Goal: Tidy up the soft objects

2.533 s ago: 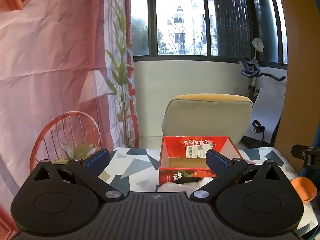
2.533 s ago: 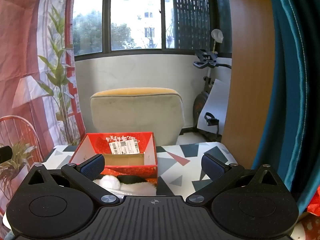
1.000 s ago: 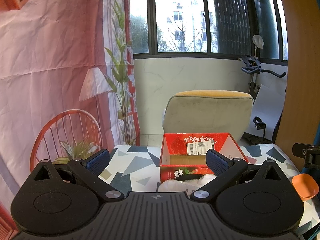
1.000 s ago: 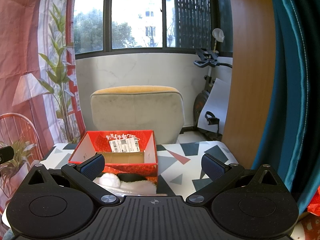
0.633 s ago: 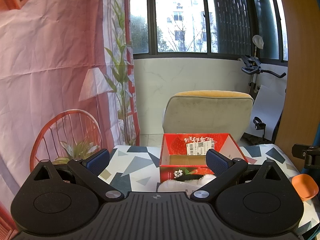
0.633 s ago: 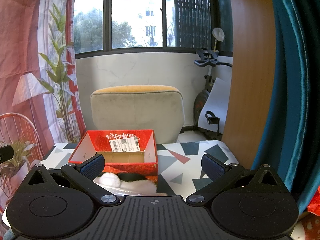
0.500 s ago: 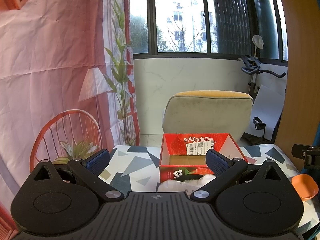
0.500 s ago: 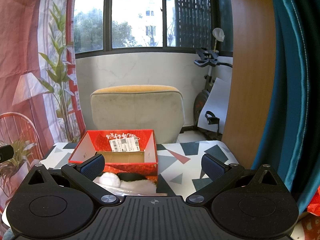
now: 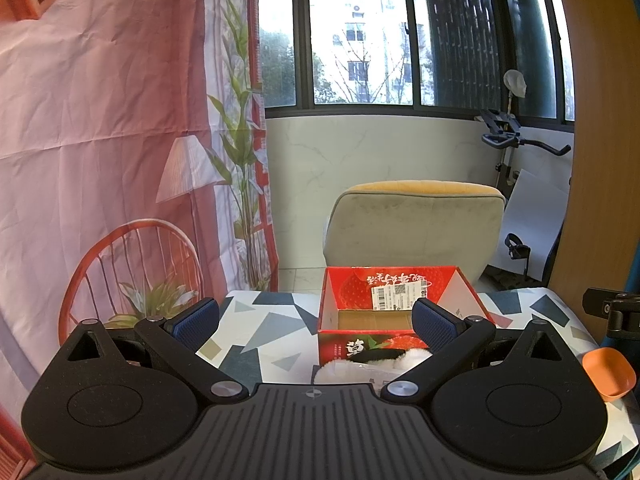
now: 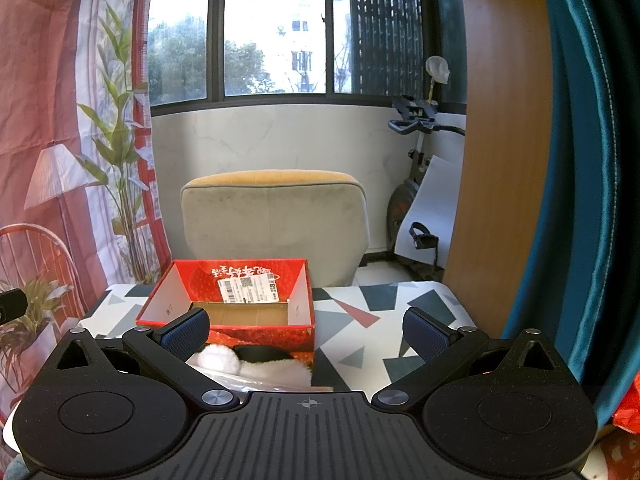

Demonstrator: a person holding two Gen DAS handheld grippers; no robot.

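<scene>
An open red cardboard box (image 9: 394, 316) with a strawberry print stands on the patterned table (image 9: 272, 332); it also shows in the right wrist view (image 10: 240, 312). A white and black fluffy soft object (image 9: 372, 364) in clear wrap lies just in front of the box, also seen in the right wrist view (image 10: 256, 362). My left gripper (image 9: 316, 320) is open and empty above the near table edge. My right gripper (image 10: 306, 330) is open and empty, the soft object low between its fingers.
A grey armchair (image 9: 412, 232) stands behind the table. An orange scoop (image 9: 608, 372) and a black clamp (image 9: 612, 308) sit at the right. A pink printed backdrop (image 9: 100, 140) hangs on the left, a teal curtain (image 10: 588, 160) on the right.
Both grippers have tilted slightly, so the box and table sit a little higher in view than 2.5 s ago. Nothing was taken hold of.
</scene>
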